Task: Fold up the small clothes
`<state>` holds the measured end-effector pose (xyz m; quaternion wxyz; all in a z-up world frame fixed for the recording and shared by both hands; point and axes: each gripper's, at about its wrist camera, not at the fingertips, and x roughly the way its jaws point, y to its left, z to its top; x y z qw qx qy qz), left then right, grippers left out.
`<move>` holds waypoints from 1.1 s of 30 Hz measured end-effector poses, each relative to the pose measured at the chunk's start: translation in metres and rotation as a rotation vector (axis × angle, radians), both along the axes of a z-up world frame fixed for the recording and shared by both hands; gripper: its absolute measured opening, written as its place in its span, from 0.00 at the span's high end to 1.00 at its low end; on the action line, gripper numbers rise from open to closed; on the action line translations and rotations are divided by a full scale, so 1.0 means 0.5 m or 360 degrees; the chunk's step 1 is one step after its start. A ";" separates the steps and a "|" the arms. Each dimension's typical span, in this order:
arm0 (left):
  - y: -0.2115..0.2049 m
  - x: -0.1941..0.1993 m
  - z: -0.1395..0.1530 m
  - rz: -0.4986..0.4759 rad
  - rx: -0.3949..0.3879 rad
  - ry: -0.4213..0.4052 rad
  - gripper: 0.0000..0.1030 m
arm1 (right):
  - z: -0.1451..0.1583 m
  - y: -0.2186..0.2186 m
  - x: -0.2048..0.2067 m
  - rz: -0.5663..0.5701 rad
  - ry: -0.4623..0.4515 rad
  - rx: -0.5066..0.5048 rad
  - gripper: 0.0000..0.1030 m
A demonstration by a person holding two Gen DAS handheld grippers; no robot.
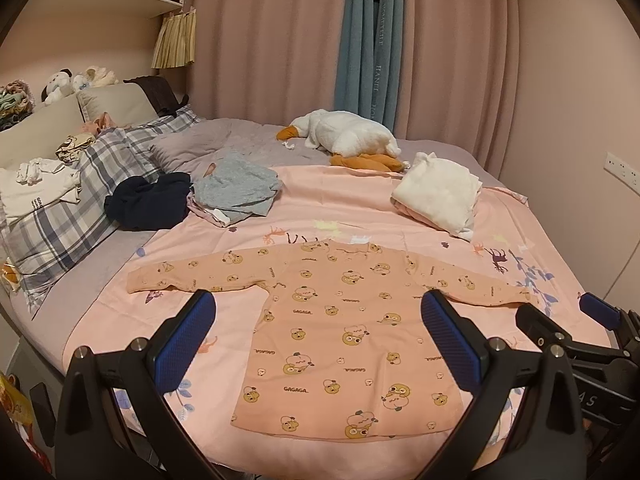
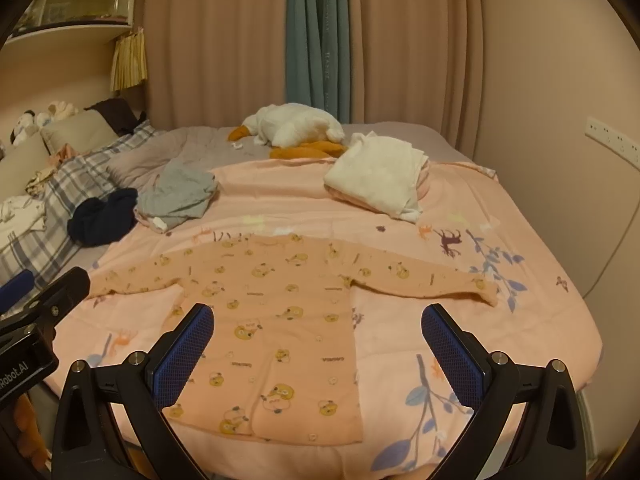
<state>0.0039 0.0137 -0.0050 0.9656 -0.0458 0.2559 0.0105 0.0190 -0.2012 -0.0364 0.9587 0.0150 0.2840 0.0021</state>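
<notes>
Peach long-sleeved baby top (image 1: 340,320) printed with cartoon ducks and "GAGAGA" lies flat at lower centre on the pink patterned bedsheet (image 1: 360,200). Collar points to the frame top, hem to the bottom; sleeves spread left and right. Bare sheet borders every edge. Left gripper (image 1: 318,340) and right gripper (image 2: 318,344) hover spread wide, holding nothing.

bed (image 1: 100,308) with pink sheet (image 1: 328,196), peach shirt (image 1: 344,336) flat on it
</notes>
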 end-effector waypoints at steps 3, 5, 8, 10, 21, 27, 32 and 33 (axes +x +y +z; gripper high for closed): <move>0.008 -0.003 0.002 0.0005 -0.0025 -0.0012 0.00 | -0.002 0.000 -0.003 -0.0008 -0.0002 0.0006 0.00; 0.013 -0.004 0.002 0.0013 -0.0032 -0.0007 0.00 | -0.001 0.001 -0.005 -0.0013 -0.0002 0.0006 0.00; 0.012 -0.001 0.001 0.0032 -0.0022 0.0002 0.00 | -0.001 -0.001 -0.004 -0.0015 0.0000 0.0007 0.00; 0.014 -0.001 -0.002 0.0031 -0.0025 0.0010 0.00 | 0.000 -0.001 -0.005 -0.0020 -0.0002 0.0011 0.00; 0.009 0.001 -0.007 0.0015 -0.0024 0.0028 0.00 | 0.000 -0.004 -0.005 -0.0019 -0.0002 0.0017 0.00; 0.003 0.003 -0.012 0.0004 -0.0017 0.0047 0.00 | -0.002 -0.005 -0.005 -0.0015 0.0004 0.0016 0.00; 0.005 0.006 -0.011 0.0008 -0.0019 0.0054 0.00 | -0.004 -0.005 -0.006 -0.0019 0.0008 0.0016 0.00; 0.004 0.007 -0.010 0.0012 -0.0020 0.0056 0.00 | -0.003 -0.006 -0.004 -0.0017 0.0008 0.0018 0.00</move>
